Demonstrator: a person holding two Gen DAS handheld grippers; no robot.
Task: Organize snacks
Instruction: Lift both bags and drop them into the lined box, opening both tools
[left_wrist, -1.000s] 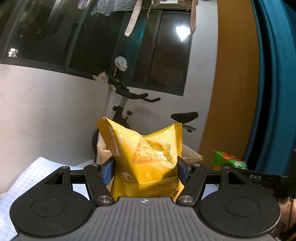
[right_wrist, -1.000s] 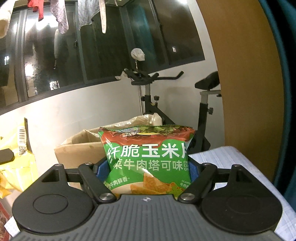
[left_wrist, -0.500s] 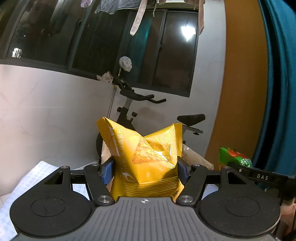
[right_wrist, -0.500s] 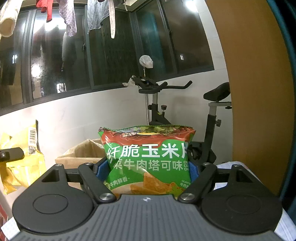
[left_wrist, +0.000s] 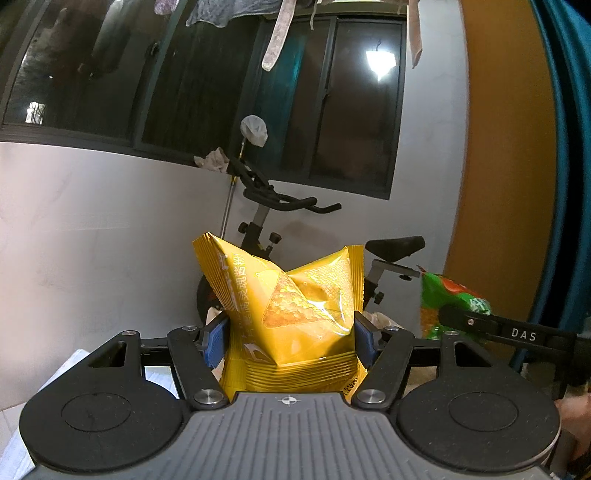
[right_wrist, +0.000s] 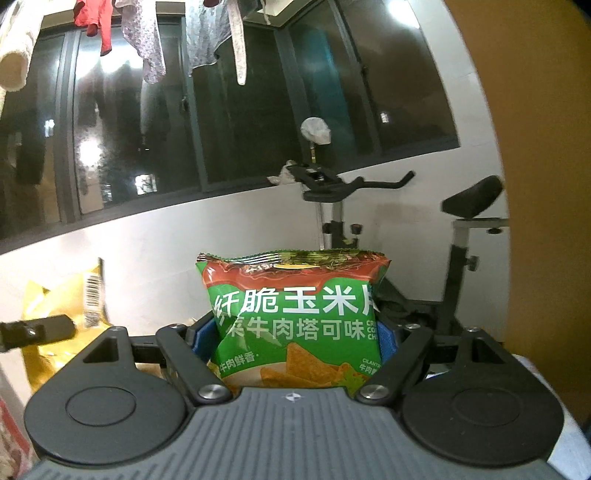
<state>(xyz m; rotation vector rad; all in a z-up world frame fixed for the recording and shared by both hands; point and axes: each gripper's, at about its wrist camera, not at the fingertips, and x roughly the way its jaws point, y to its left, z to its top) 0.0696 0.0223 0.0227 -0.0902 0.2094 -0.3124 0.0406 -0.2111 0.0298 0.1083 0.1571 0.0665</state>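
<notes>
My left gripper (left_wrist: 290, 334) is shut on a yellow chip bag (left_wrist: 291, 314), held upright in the air between its blue pads. My right gripper (right_wrist: 295, 338) is shut on a green corn chip bag (right_wrist: 295, 314), also held upright in the air. The green bag also shows in the left wrist view (left_wrist: 448, 302) at the right, with the right gripper's finger across it. The yellow bag shows in the right wrist view (right_wrist: 62, 306) at the left, with the left gripper's finger in front of it.
An exercise bike (right_wrist: 369, 206) stands against the white wall under dark windows, with hanging laundry (right_wrist: 147, 40) above. A checked tablecloth edge (left_wrist: 74, 365) lies low at the left. An orange wall panel (left_wrist: 506, 166) and a teal curtain (left_wrist: 569, 147) are at the right.
Both grippers have risen and tilted upward with their bags. The brown paper bag behind them has dropped out of sight and the green bag sits closer in the left wrist view.
</notes>
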